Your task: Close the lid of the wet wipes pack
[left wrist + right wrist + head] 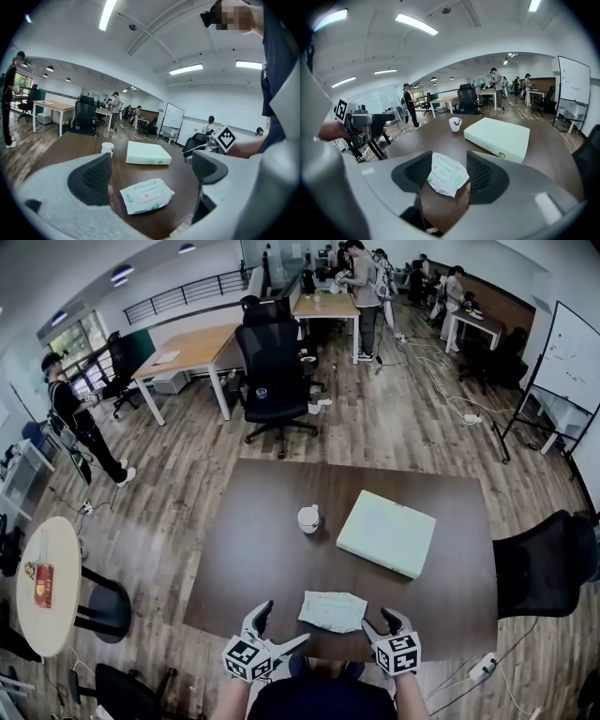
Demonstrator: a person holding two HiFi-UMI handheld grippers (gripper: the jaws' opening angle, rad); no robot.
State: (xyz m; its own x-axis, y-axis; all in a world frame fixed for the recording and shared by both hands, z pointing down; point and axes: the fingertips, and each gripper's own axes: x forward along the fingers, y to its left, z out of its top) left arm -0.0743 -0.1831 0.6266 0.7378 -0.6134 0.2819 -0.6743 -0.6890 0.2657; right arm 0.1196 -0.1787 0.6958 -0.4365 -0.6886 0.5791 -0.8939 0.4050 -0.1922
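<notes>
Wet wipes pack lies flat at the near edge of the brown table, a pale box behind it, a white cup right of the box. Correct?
No: the head view shows the cup left of the box, not right. The wet wipes pack does lie flat at the near edge of the table, box behind it.

Wet wipes pack [446, 173] had both sides hidden behind the right gripper [449, 166]. Its print was too tiny to read, and the black chair [546, 566] got cropped.
</notes>
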